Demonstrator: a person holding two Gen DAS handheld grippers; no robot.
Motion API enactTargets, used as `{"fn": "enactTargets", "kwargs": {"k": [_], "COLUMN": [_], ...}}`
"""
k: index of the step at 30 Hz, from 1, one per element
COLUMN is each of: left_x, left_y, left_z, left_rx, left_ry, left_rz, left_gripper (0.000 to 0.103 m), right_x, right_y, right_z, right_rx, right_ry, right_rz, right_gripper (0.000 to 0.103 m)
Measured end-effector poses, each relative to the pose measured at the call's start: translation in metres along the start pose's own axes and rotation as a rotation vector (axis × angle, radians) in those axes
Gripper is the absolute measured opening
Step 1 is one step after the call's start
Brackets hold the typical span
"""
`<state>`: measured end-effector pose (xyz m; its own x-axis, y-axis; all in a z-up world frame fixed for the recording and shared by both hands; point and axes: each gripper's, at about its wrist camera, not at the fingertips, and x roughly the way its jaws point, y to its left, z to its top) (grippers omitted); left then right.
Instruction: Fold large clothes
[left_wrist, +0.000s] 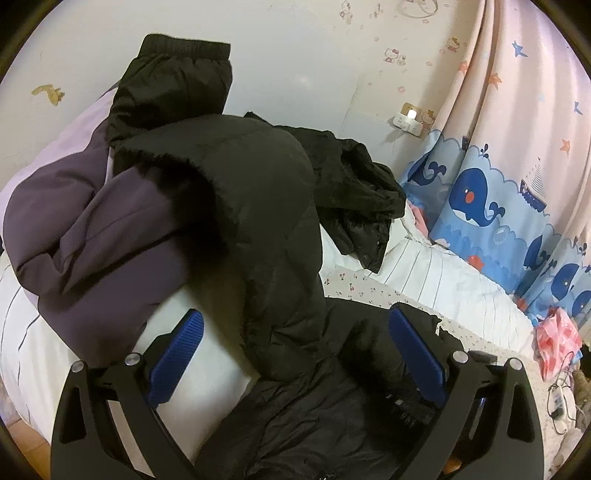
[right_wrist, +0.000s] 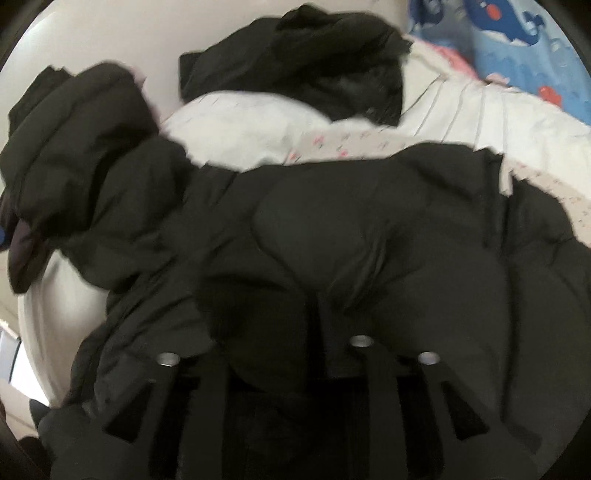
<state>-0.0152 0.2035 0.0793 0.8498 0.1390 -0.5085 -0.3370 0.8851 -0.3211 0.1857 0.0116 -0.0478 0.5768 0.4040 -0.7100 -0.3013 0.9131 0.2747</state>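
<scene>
A large black puffer jacket (left_wrist: 273, 236) lies on the bed, its hood and sleeve stretching up the middle of the left wrist view. My left gripper (left_wrist: 295, 325) is open, its blue pads on either side of the jacket's sleeve, holding nothing. In the blurred right wrist view the same jacket (right_wrist: 369, 229) fills the frame. My right gripper (right_wrist: 314, 306) is shut on a fold of the jacket's fabric; its fingertips are buried in the cloth.
A dark purple garment (left_wrist: 92, 229) lies left of the jacket. Black trousers (left_wrist: 173, 85) lean on the wall. Another black garment (left_wrist: 354, 192) is crumpled at the back. White striped bedding (left_wrist: 436, 280) and a whale-print curtain (left_wrist: 498, 206) are at right.
</scene>
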Motion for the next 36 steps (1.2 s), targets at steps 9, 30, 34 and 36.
{"fn": "enactTargets", "kwargs": {"k": [9,30,34,36], "left_x": [0.006,0.108,0.148,0.142], "left_y": [0.005,-0.155,-0.142,-0.14], "left_z": [0.0,-0.101,-0.136,-0.135], "left_rx": [-0.016,0.386,0.401,0.406], "left_ry": [0.037,0.365,0.525,0.519], "left_rz": [0.002,-0.113,-0.012,-0.014], "left_gripper": [0.096,0.096,0.096,0.096], "right_x": [-0.04,-0.227,-0.19,-0.183], "right_y": [0.003,-0.216,-0.244,-0.247], "right_z": [-0.002,-0.128,-0.141,-0.142], "right_rx": [0.073,0.797,0.935,0.963], "right_ry": [-0.053,-0.413,-0.243,-0.221], "right_rz": [0.17,-0.076,-0.049,-0.049], "right_gripper": [0.07,0.086,0.088,0.088]}}
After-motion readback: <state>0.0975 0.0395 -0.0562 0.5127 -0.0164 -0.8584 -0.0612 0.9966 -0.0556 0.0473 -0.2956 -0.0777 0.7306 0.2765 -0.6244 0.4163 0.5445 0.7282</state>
